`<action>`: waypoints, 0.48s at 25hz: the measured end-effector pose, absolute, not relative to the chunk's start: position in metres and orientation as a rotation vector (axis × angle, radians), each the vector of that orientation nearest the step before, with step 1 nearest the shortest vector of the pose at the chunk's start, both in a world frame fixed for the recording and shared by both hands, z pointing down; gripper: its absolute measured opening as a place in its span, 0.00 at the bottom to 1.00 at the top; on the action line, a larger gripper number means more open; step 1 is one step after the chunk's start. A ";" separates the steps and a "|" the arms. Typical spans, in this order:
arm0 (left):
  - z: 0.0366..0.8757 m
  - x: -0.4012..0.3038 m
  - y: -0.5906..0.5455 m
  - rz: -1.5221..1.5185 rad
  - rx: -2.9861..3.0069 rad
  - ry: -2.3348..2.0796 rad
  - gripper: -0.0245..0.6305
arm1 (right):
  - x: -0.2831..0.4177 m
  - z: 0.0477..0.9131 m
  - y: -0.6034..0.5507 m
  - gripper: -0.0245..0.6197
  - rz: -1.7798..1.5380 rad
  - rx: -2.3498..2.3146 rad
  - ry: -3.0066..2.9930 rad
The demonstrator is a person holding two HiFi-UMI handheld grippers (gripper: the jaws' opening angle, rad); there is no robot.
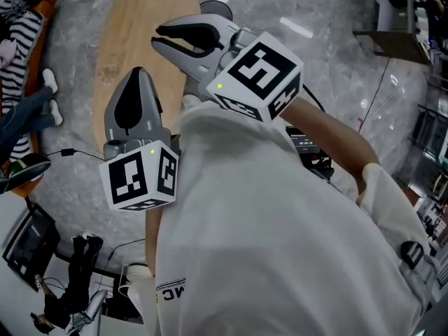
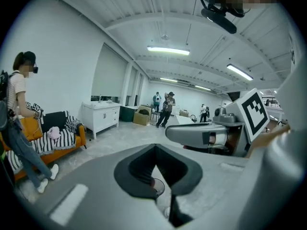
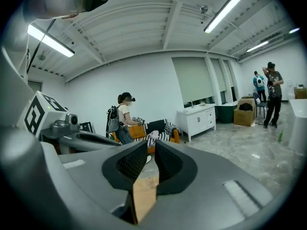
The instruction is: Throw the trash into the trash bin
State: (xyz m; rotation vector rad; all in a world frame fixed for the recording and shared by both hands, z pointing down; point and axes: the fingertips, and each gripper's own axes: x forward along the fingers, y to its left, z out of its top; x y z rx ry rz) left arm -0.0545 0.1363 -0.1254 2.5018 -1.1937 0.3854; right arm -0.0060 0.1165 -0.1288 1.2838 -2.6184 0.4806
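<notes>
No trash and no trash bin show in any view. My left gripper (image 1: 138, 72) is raised in front of the person's white shirt, and its jaws meet at the tips with nothing between them. In the left gripper view, the left gripper (image 2: 154, 148) points across the room, nearly level. My right gripper (image 1: 155, 36) is higher up and to the right, over the wooden table (image 1: 129, 26). Its jaws stand slightly apart and hold nothing. In the right gripper view, the narrow gap between the jaws of the right gripper (image 3: 150, 146) shows only the table top.
An orange sofa (image 2: 60, 143) with a striped blanket is at the left, with a person (image 2: 19, 128) standing beside it. A white cabinet (image 2: 100, 116) stands by the far wall, and other people are farther back. Cables and equipment (image 1: 28, 236) lie on the marble floor. Shelves (image 1: 395, 26) are at the right.
</notes>
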 end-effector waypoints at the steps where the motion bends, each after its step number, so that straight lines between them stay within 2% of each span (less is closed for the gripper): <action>1: -0.128 -0.054 0.139 0.378 2.504 -1.204 0.04 | -0.010 -0.129 0.119 0.15 0.479 1.271 -2.622; 4: -0.129 -0.057 0.152 0.368 2.502 -1.229 0.04 | -0.017 -0.127 0.132 0.14 0.518 1.245 -2.631; 7: -0.126 -0.063 0.161 0.388 2.502 -1.226 0.04 | -0.021 -0.120 0.147 0.07 0.571 1.244 -2.626; 12: -0.119 -0.066 0.171 0.390 2.493 -1.210 0.04 | -0.029 -0.108 0.172 0.07 0.634 1.259 -2.605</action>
